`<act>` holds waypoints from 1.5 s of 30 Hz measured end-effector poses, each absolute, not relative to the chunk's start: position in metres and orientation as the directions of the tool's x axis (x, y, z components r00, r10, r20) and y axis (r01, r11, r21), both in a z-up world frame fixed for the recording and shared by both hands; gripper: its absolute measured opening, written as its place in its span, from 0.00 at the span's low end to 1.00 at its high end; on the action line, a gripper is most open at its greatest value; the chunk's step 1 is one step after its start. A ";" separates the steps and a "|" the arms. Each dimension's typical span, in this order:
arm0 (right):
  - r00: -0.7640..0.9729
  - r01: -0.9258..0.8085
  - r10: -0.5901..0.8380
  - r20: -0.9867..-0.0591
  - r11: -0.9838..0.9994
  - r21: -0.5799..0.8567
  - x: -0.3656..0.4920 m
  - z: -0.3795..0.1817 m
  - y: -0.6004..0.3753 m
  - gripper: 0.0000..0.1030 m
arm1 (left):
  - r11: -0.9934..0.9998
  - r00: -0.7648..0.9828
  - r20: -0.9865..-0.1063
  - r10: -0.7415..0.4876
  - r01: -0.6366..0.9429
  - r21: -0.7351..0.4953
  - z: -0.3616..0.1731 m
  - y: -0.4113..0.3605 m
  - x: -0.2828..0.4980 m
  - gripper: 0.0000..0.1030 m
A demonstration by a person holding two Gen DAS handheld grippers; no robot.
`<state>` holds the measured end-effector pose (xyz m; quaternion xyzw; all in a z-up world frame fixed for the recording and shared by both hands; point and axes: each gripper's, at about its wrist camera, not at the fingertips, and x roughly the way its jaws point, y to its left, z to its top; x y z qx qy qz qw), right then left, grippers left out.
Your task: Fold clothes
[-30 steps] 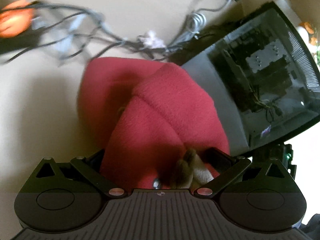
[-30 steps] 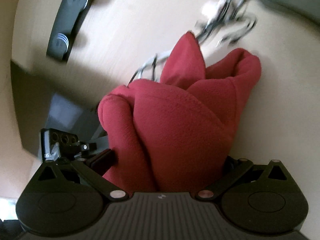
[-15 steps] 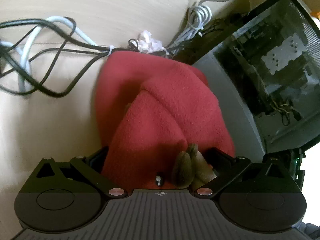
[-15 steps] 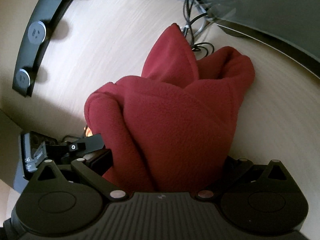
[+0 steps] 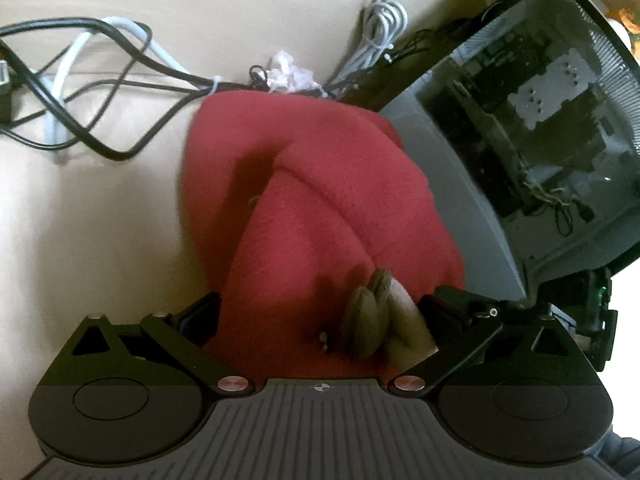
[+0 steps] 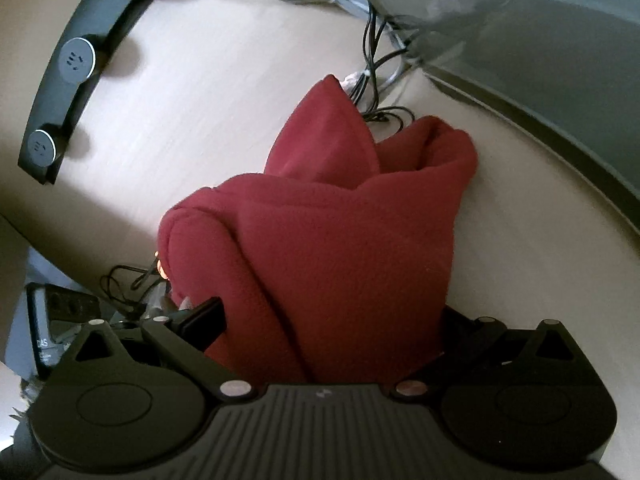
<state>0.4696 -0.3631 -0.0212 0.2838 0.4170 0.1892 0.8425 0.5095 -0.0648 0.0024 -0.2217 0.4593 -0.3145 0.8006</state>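
A glass-sided computer case (image 5: pixel 532 128) flanks the pale wooden desk (image 6: pixel 224 92); on the desk, among cables (image 5: pixel 100 92), a bunched red fleece garment (image 5: pixel 320 208) hangs pinched in both the left gripper (image 5: pixel 320 316) and the right gripper (image 6: pixel 332 332); soft, thick and light, it looks likely to slump, so hems or seams offer the surest hold.

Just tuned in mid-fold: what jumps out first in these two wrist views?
A bunched dark red fleece garment fills the middle of both views, clamped in the left tongs and the right tongs above a pale wooden tabletop. Behind it lie tangled black and white cables, and to the right stands a glass-sided computer case.
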 end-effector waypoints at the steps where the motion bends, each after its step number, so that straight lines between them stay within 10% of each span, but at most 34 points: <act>1: 0.587 -0.083 0.543 -0.600 0.778 0.622 0.466 -0.019 -0.363 1.00 | 0.708 0.387 -0.597 -0.703 0.302 -0.639 0.006 -0.062 0.506 1.00; 10: 0.712 -0.186 0.326 -0.621 0.942 0.280 0.414 0.015 -0.337 1.00 | 0.777 0.452 -0.632 -0.630 0.359 -0.517 0.028 -0.050 0.462 1.00; 34: 0.711 -0.255 0.229 -0.665 0.965 0.060 0.342 -0.017 -0.298 1.00 | 0.934 0.511 -0.791 -0.337 0.289 -0.212 0.012 -0.056 0.390 1.00; 45: 0.782 -0.195 0.266 -0.564 0.963 0.185 0.349 0.019 -0.334 1.00 | 0.851 0.528 -0.667 -0.525 0.331 -0.408 0.046 -0.066 0.419 1.00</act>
